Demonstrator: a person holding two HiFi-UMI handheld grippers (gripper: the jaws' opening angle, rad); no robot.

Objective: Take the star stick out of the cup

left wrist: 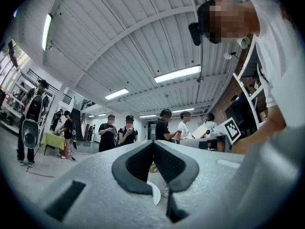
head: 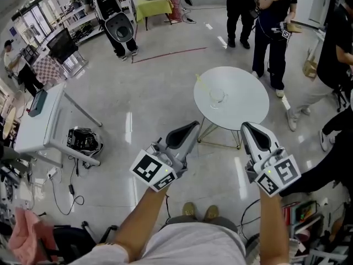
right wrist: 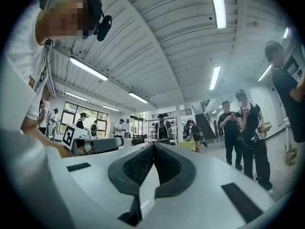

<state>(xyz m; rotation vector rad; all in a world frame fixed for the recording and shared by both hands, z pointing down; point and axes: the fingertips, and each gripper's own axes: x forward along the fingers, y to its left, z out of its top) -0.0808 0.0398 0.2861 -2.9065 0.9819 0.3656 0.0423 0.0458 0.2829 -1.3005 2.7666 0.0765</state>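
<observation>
A round white table (head: 242, 108) stands ahead of me in the head view. On it is a clear cup (head: 217, 96), and a thin star stick (head: 202, 83) with a yellow tip leans out of the cup to the left. My left gripper (head: 193, 127) is held short of the table's near left edge, with its jaws shut and nothing between them (left wrist: 153, 144). Just below the table's near right edge, my right gripper (head: 246, 127) is also shut and empty (right wrist: 153, 147). Both gripper views point up at the ceiling and the room, and neither shows the cup.
Two people (head: 273, 15) stand just beyond the table, and another is at its right. A grey desk (head: 41, 120) is at the left, with a dark helmet-like thing (head: 84, 141) and cables on the floor beside it. A black seat (head: 118, 24) and a green table (head: 153, 5) stand farther back.
</observation>
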